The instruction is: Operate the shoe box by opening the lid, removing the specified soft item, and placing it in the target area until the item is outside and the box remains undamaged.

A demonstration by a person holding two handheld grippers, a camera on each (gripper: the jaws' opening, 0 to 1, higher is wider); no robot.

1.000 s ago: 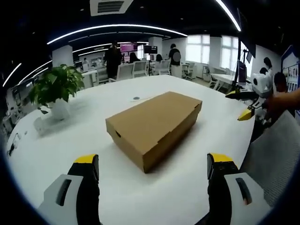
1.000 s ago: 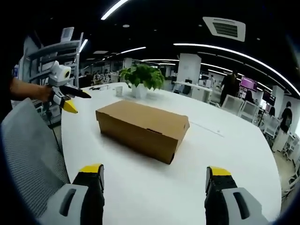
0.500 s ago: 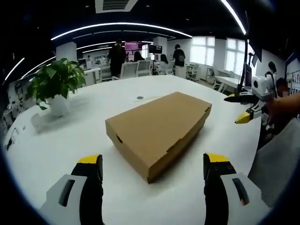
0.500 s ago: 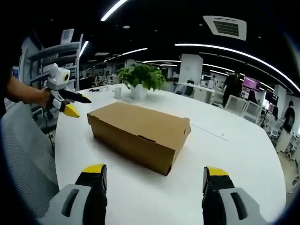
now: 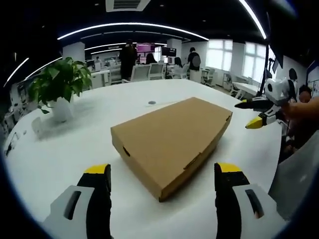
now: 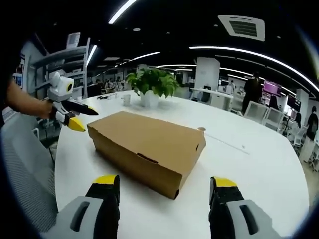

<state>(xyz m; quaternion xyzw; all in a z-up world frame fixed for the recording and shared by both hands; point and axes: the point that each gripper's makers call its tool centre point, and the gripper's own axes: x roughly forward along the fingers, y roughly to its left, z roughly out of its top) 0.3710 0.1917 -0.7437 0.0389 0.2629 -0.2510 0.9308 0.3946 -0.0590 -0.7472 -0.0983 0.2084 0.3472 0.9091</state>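
Cardboard box [image 5: 172, 137], closed, lies flat on a white table [image 5: 75, 149], with a potted plant [image 5: 56, 89] well beyond its far end. I hold a gripper in each hand, one at each long side of the box. My left gripper [image 5: 159, 177] has its jaws spread wide and holds nothing; the box's near corner sits between and just beyond its yellow tips. My right gripper [image 6: 164, 186] is likewise wide open and empty, facing the opposite long side.

I judge the box light and fairly stiff, but thin enough to dent or tear if pinched hard. The lid overlaps the base, and a small notch shows in the lid's edge in each view. The lower rim of the lid near a corner looks the best place to lift, while the other gripper steadies the base.

Whatever soft item is inside is hidden by the lid. I cannot tell whether the lid is hinged or loose. No marked target area is visible. People and chairs [image 5: 142, 73] far behind the box are blurred.
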